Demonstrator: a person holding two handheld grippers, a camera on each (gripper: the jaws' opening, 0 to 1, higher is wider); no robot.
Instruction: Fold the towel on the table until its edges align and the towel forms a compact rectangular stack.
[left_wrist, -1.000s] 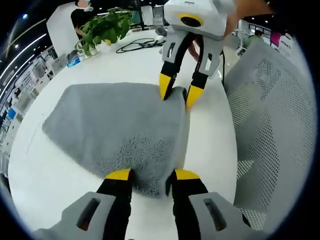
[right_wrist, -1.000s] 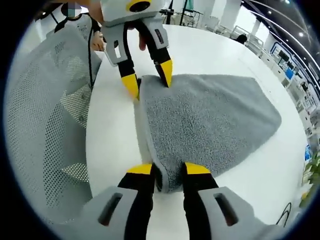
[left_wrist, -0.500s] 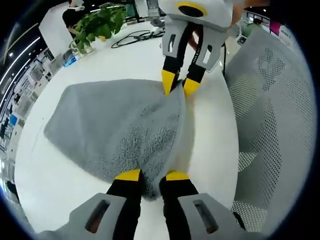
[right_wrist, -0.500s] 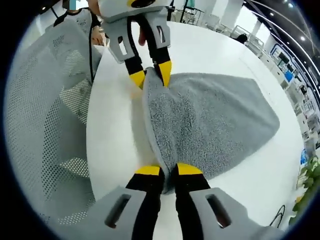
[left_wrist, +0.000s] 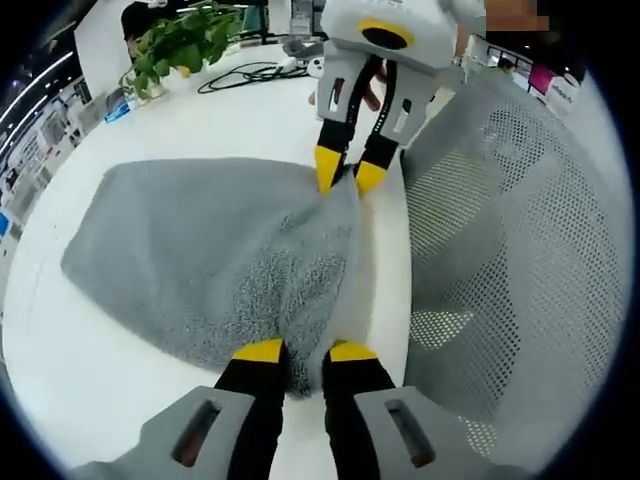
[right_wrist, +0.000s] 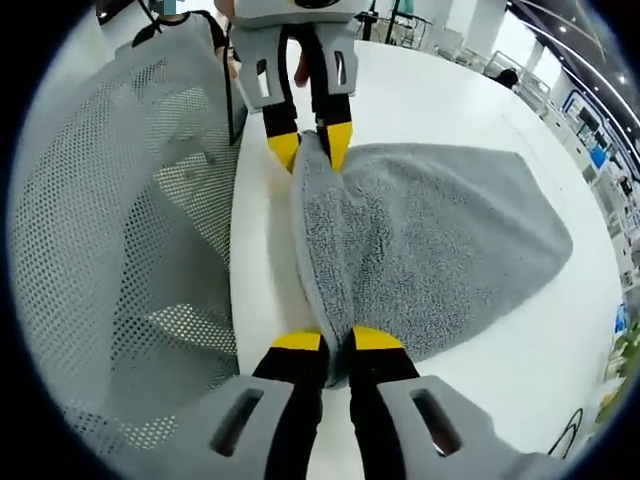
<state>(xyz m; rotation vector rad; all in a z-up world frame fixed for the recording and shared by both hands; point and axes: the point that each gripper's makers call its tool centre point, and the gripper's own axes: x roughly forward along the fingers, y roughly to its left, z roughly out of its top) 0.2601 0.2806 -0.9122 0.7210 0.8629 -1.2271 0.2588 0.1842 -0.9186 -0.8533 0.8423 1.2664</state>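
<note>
The grey towel (left_wrist: 210, 260) lies on the white desk (left_wrist: 100, 390) at its edge by the mesh chair (left_wrist: 510, 230). Left tongs (left_wrist: 304, 352) and right tongs (right_wrist: 325, 340) each pinch a corner of it along that edge.

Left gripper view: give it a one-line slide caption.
Both hand-held grippers, left and right, pinch the grey towel along its near edge.

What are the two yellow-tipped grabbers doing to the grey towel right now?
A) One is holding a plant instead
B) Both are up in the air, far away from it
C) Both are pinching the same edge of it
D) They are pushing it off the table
C: the left gripper and the right gripper are each shut on the towel, at the two ends of the edge nearest the mesh chair.
</note>
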